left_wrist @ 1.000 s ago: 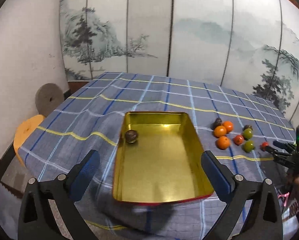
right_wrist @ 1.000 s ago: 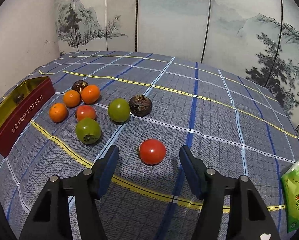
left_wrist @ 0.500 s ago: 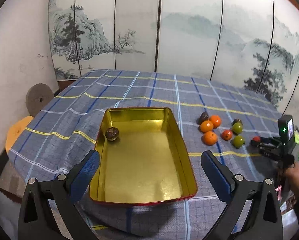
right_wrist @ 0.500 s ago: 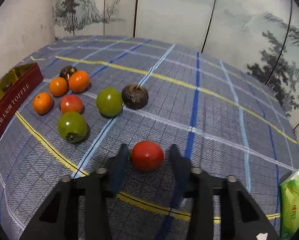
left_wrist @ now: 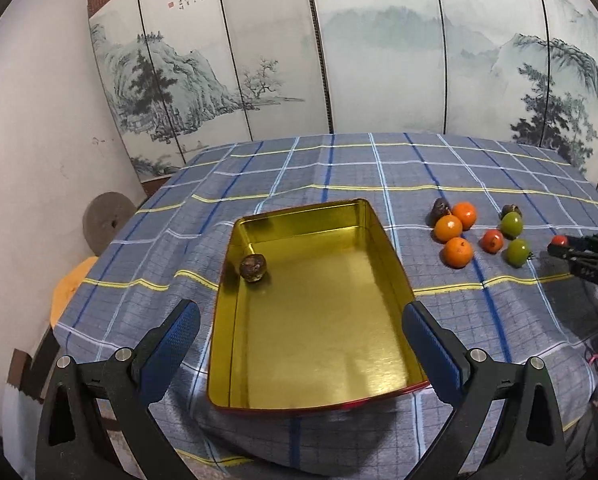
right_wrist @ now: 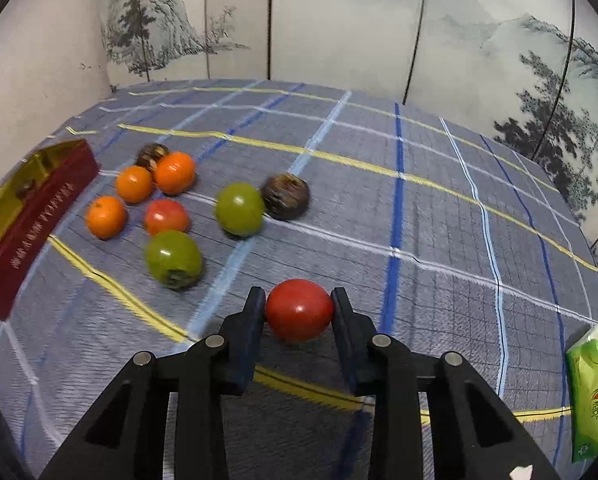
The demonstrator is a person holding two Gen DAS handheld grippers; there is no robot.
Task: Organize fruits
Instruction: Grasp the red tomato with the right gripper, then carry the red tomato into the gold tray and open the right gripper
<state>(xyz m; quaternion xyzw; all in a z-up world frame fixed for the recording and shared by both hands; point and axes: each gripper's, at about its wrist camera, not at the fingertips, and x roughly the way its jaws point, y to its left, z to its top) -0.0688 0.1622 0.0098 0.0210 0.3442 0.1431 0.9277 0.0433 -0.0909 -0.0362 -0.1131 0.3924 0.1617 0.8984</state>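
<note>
My right gripper [right_wrist: 299, 300] is shut on a red tomato [right_wrist: 299, 309] just above the checked tablecloth; it shows at the right edge of the left wrist view [left_wrist: 559, 242]. Several loose fruits lie left of it: oranges [right_wrist: 133, 184], a red tomato [right_wrist: 166, 216], green fruits [right_wrist: 173, 258] and a dark brown one [right_wrist: 285, 196]. My left gripper [left_wrist: 299, 328] is open and empty, hovering over the near end of the gold tin tray [left_wrist: 395, 264], which holds one dark brown fruit [left_wrist: 252, 267].
The tray's red side [right_wrist: 31, 220] shows at the left of the right wrist view. A green packet [right_wrist: 595, 392] lies at the table's right edge. A painted folding screen [left_wrist: 379, 60] stands behind the table. An orange stool [left_wrist: 71, 280] sits left of the table.
My right gripper has closed on the red tomato and lifted it slightly. The left gripper has pulled back and turned a little; the tray sits further left in its view.
</note>
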